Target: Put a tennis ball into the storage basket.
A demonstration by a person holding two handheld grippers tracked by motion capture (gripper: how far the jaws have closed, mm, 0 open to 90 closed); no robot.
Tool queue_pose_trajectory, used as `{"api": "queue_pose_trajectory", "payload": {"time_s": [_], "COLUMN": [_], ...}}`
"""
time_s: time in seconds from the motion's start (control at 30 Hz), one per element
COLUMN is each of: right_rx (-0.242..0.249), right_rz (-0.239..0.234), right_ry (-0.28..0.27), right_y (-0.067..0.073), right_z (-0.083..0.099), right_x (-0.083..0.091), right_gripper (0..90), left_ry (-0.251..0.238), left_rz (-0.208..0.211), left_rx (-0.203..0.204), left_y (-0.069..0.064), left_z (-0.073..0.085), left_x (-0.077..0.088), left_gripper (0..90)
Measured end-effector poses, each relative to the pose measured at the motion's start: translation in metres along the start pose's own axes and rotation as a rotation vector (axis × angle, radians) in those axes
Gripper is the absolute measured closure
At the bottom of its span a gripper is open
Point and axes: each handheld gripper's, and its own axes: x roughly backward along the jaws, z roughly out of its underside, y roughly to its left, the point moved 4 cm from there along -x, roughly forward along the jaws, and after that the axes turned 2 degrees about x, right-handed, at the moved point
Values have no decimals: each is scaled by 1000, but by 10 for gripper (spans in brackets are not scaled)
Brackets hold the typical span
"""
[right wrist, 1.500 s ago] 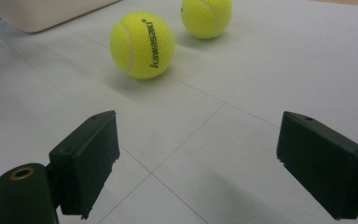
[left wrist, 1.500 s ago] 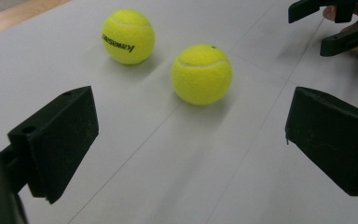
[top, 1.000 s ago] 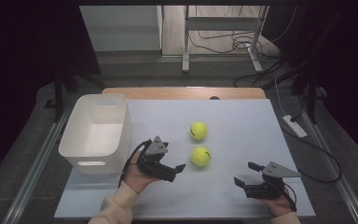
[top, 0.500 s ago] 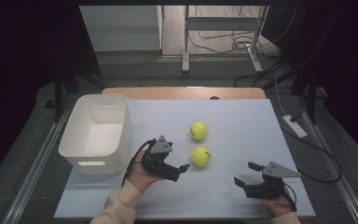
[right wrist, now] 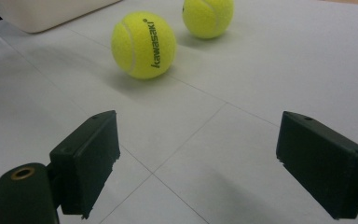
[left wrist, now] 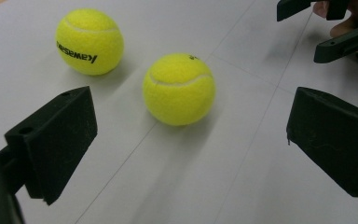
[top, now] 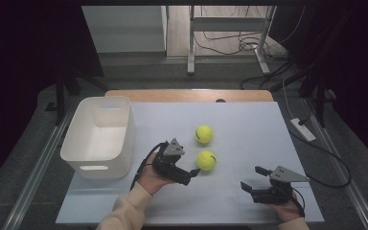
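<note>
Two yellow tennis balls lie on the white table. The near ball (top: 206, 160) (left wrist: 179, 88) (right wrist: 143, 45) sits just ahead of my left gripper (top: 191, 173) (left wrist: 191, 140), whose jaws stand open and empty, pointing right at it without touching. The far ball (top: 204, 134) (left wrist: 89, 41) (right wrist: 208, 16) rests a little behind it. My right gripper (top: 251, 177) (right wrist: 196, 158) is low at the front right, open and empty, aimed left toward the balls from farther off. It also appears in the left gripper view as the right gripper (left wrist: 326, 23) at the top right corner.
A white plastic bin (top: 98, 136) (right wrist: 42, 11) stands at the table's left, beside my left hand. A wooden strip (top: 191, 95) runs along the table's far edge. Cables and a power strip (top: 303, 129) lie on the floor to the right.
My left gripper has slid to the right, closer to the near ball. The right gripper and both balls have stayed put.
</note>
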Motion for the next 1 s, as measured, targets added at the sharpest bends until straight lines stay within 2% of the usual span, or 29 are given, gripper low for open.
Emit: {"api": "queue_pose_trajectory", "payload": {"time_s": [0.73,1.0], "right_rx": [4,-2], "right_rz": [-4,-3], "right_ry": [2,-1], "right_y": [-1,-1], "right_z": [0,1], "right_x": [-1,-1], "right_gripper": [134,135], "left_ry": [52,59], "left_rz": [20,36], "left_rx": [4,25], "left_y": [7,9], "left_z": [-10,-15], "left_x": [-29,-39], "left_gripper": [25,22]}}
